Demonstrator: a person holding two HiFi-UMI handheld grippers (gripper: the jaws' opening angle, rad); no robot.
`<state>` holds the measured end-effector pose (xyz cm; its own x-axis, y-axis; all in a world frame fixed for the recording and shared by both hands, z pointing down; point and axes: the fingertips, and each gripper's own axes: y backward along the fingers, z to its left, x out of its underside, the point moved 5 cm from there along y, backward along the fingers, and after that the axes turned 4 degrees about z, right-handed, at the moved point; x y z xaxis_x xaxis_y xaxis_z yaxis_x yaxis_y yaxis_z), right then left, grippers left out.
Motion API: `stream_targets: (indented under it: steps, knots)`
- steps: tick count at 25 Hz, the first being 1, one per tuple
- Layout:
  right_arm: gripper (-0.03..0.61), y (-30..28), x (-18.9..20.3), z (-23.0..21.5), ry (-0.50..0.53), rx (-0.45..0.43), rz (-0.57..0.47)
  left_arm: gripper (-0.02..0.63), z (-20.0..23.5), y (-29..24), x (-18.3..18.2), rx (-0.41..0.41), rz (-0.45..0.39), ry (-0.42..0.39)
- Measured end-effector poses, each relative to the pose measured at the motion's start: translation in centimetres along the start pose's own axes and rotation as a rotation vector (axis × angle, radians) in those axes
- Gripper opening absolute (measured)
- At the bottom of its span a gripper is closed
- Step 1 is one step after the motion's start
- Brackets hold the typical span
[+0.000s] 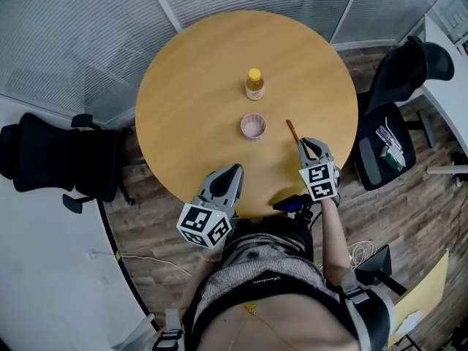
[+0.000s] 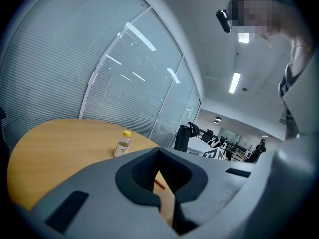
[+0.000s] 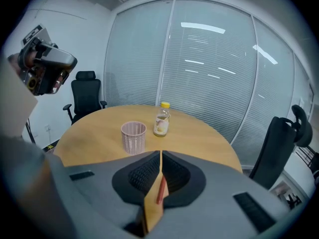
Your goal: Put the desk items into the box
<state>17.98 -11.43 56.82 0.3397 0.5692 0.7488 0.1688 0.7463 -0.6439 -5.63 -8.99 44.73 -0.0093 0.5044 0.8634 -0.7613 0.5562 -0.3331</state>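
Bottle [image 1: 254, 84], pink cup [image 1: 253, 127], pen [image 1: 292, 131], round table [image 1: 183, 86]

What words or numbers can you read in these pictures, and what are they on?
No text here can be read.
Label on the bottle: too blurred to read.
Small script on the shirt: too small to read.
Marker cubes: only black-and-white square patterns, no words.
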Motion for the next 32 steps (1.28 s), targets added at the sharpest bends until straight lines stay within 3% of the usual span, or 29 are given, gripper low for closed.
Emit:
stream_targets:
  steps: [15, 24, 28, 32]
  knots:
    - [0.025, -4.9, 4.9, -0.4, -0.019, -0.024, 0.156, 0.002, 1.3, 0.5, 0.9, -0.008, 0.03, 0.034]
    - [0.026, -6.6, 7.7, -0.3, -0.08, -0.06, 0.225, 0.002, 1.8, 0.5, 1.3, -0.004, 0.044, 0.044]
    - [0.106, -7.3, 8.7, -0.2, -0.103, -0.092, 0.269, 0.002, 1.9, 0.5, 1.5, -0.003, 0.049, 0.047]
    - [0.107, -7.8, 9.5, -0.4, -0.104, -0.065, 0.306, 0.002, 1.9, 0.5, 1.7, 0.0, 0.054, 0.048]
